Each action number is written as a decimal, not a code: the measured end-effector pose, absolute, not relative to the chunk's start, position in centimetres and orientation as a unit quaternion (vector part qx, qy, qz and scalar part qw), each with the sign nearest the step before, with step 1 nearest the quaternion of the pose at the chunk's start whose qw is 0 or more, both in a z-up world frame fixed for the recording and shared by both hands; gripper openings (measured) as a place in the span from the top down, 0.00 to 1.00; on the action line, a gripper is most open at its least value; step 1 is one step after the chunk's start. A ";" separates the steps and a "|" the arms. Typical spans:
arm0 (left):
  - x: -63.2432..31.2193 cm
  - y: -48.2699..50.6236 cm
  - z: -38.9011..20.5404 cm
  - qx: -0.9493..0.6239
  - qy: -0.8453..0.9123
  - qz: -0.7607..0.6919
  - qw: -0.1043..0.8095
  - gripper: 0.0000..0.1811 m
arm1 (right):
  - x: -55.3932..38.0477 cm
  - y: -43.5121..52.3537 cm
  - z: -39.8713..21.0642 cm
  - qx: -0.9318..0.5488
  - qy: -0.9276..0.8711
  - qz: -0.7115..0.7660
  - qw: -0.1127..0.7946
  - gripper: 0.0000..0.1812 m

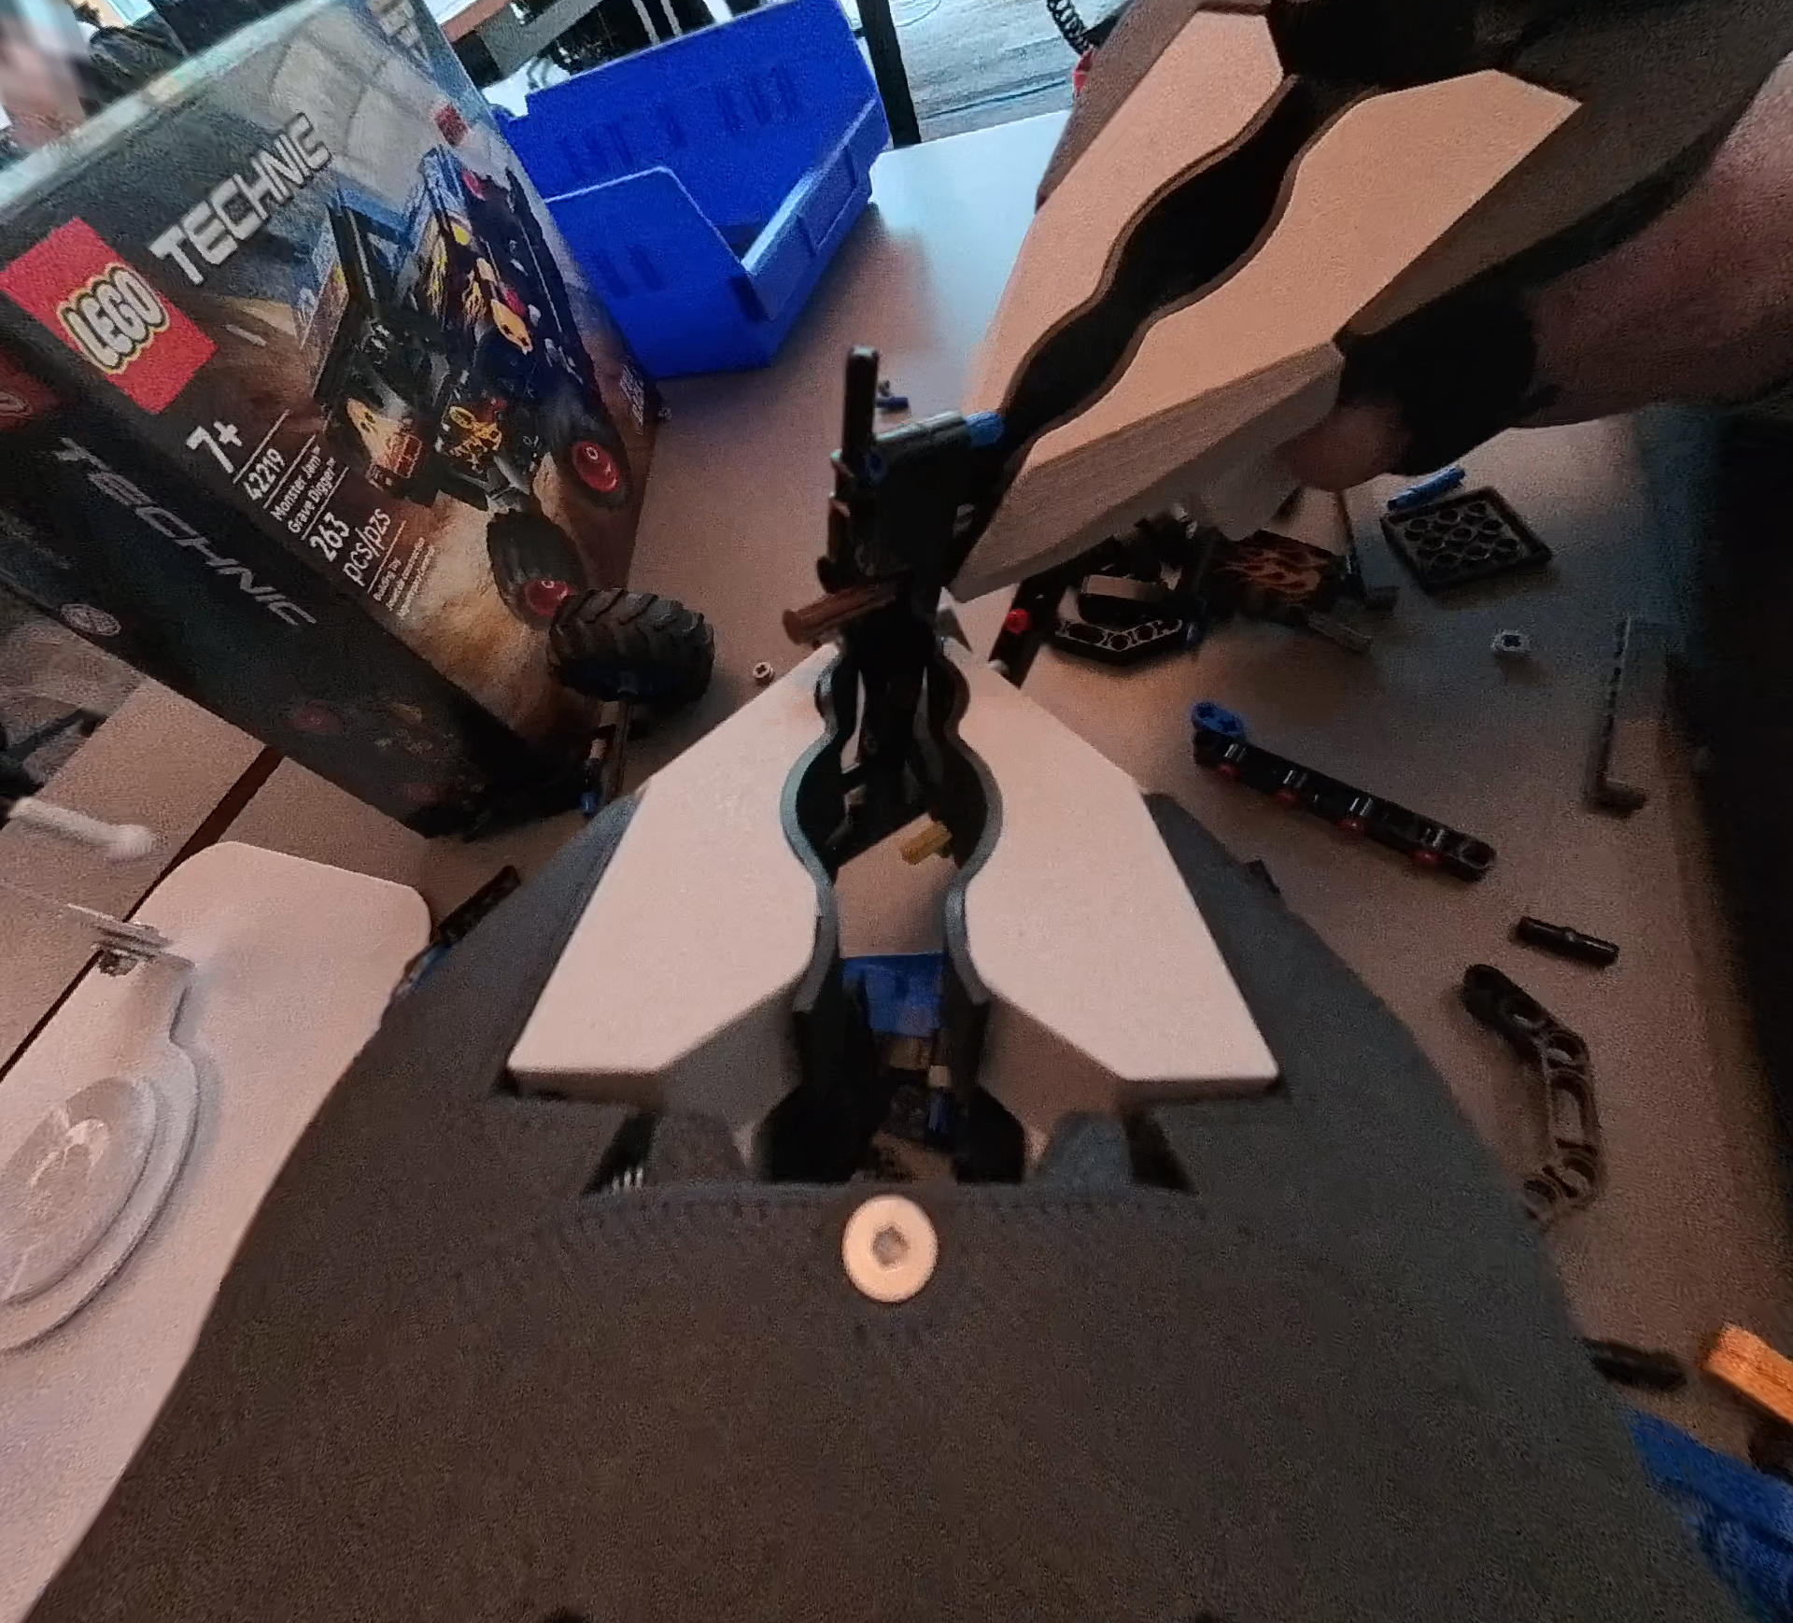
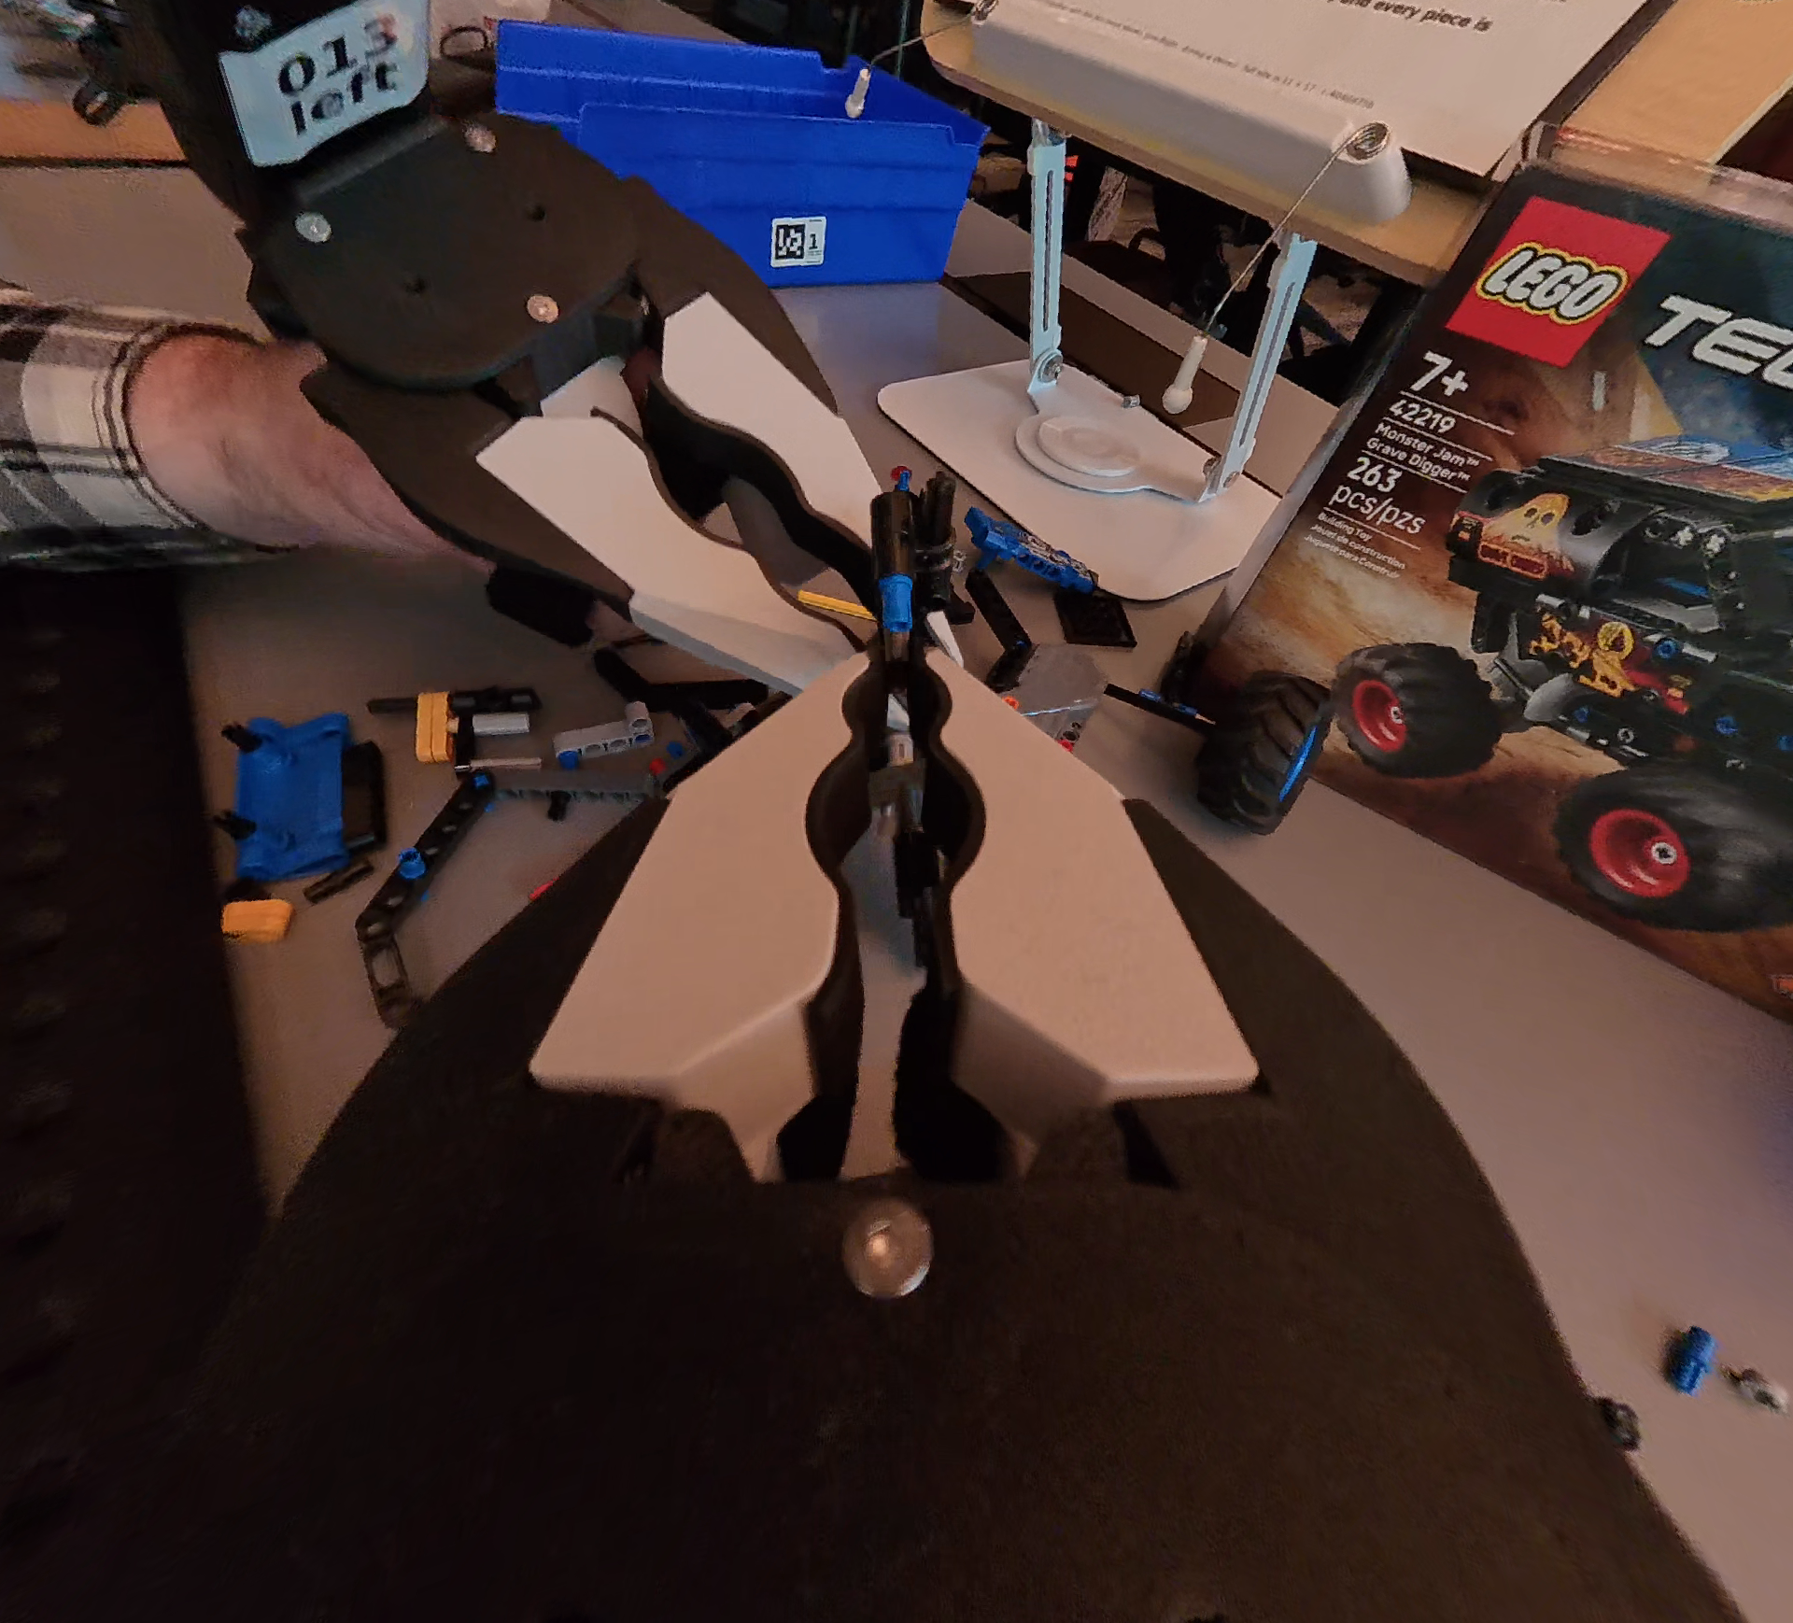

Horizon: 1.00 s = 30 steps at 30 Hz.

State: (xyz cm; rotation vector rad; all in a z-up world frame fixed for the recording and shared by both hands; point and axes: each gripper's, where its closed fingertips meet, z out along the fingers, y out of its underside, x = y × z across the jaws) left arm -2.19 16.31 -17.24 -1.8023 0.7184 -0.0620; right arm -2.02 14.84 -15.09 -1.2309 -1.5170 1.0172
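Note:
A small black toy-brick assembly (image 1: 893,490) with a blue pin and a brown axle stands upright between both grippers, above the grey table (image 1: 1116,800). My left gripper (image 1: 883,664) is shut on its lower part. My right gripper (image 1: 1004,432) comes in from the upper right and is shut on its upper end by the blue pin. In the right wrist view the same assembly (image 2: 912,538) sticks out of my shut right gripper (image 2: 897,669), and my left gripper (image 2: 859,606) meets it from the upper left, held by a hand (image 2: 243,441).
The toy set box (image 1: 291,412) (image 2: 1552,558) stands beside a black tyre (image 1: 631,640) (image 2: 1252,752). A blue bin (image 1: 718,218) (image 2: 757,150) sits behind. A white stand (image 2: 1096,451) carries an instruction sheet. Loose beams and pins (image 1: 1349,800) (image 2: 427,858) lie scattered on the table. Both grippers' tips are close together, under 4 cm apart.

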 end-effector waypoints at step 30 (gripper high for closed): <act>-4.0 13.3 -11.4 -0.704 0.234 -0.269 0.614 0.99 | -0.6 15.9 -15.1 -0.453 -0.651 0.343 0.503 0.93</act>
